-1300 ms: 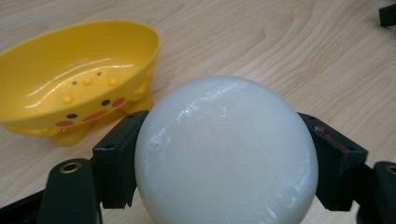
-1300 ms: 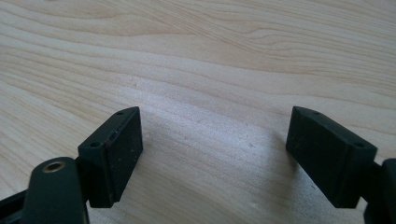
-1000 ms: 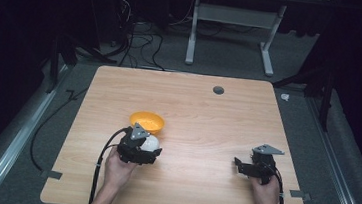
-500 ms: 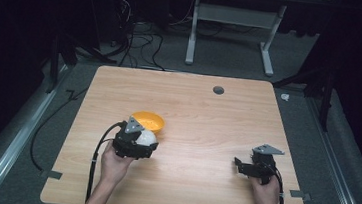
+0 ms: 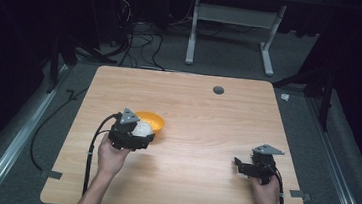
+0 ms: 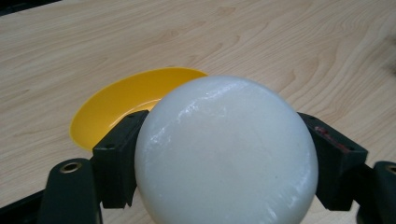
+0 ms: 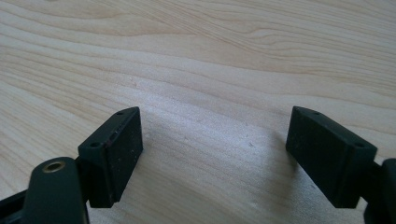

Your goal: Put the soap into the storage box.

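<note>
Left gripper (image 5: 138,134): your jaws are clamped on the white ball (image 6: 227,151), one black pad pressing each side of it.
White ball: you hold it at the near edge of the yellow bowl (image 5: 150,122); from the high view it seems to sit above the rim, though touching or clear is hard to tell.
Yellow bowl: it stands on the wooden table (image 5: 203,114), left of centre, just beyond your left hand (image 5: 111,155).
Right gripper (image 7: 212,154): your jaws stand wide apart over bare wood at the near right, gripping nothing.
</note>
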`<state>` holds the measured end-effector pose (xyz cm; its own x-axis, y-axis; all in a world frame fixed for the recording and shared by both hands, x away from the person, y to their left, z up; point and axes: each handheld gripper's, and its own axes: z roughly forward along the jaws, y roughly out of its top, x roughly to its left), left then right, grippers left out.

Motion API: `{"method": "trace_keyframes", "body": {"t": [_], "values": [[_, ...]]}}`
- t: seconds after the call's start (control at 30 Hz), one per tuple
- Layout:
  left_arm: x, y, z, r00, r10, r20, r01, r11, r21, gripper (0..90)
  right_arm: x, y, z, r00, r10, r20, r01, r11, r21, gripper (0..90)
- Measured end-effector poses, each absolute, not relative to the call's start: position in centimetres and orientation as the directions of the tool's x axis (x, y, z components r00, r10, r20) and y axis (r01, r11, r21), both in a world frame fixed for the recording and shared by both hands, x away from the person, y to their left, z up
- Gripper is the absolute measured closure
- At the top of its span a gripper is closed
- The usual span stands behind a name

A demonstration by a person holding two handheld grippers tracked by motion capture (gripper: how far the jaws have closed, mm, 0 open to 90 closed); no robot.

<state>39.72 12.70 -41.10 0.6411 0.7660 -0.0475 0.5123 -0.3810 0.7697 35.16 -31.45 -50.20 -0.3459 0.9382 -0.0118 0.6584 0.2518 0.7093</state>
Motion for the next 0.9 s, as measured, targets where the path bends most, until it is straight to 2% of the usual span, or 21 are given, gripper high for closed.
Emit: {"method": "trace_keyframes", "body": {"t": [0.2, 0.9], "values": [[40.5, 12.8, -40.8, 0.645, 0.761, -0.068, 0.519, -0.371, 0.770, 24.4, 35.2, -31.5, -50.2, -0.347, 0.938, -0.012, 0.657, 0.253, 0.710, 19.6], [43.4, 12.3, -40.3, 0.611, 0.791, -0.036, 0.530, -0.376, 0.760, 24.4, 35.2, -31.5, -50.2, -0.346, 0.938, -0.012, 0.658, 0.252, 0.709, 19.6]]}}
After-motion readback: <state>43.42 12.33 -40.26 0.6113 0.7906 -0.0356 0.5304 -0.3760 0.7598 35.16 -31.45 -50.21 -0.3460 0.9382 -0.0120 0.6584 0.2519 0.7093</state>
